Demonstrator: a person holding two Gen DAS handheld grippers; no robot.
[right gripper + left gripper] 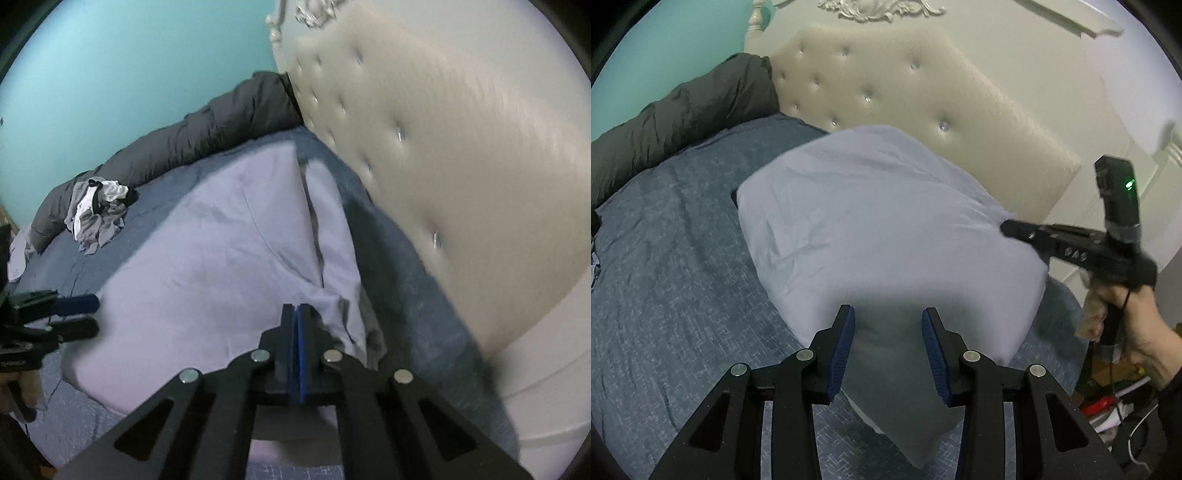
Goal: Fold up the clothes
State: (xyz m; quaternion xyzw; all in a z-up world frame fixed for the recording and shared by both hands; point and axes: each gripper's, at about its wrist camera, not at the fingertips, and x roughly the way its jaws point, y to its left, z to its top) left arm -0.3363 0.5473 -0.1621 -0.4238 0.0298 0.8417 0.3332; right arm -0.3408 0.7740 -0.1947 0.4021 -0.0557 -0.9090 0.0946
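Lavender cloth (pixel 879 221), pale and thin like a shirt or a sheet-weight garment, lies spread on the bed (pixel 665 266) near the padded headboard (pixel 923 96). In the left wrist view it makes a rough flat rectangle with soft creases; in the right wrist view one strip along its headboard side lies doubled over the rest, with a dark seam line running down it. That would suit a garment laid out flat and partly folded, though what kind of garment it is I cannot tell.

The left claw (pixel 888 325) hangs over the near edge of the cloth with its blue-padded fingers apart and nothing between them, placed as if to take or smooth that edge. The right claw (pixel 296 314) has its fingers pressed together at the cloth's rumpled corner; the fabric bunches right at the tips, so it looks pinched there, but the pictures do not settle it.

The bed cover is blue-grey with a woven fleck. A dark puffy quilt (pixel 207 125) lies rolled along the far side, and a small heap of grey and white clothes (pixel 98 206) sits beside it, well apart from the lavender piece.
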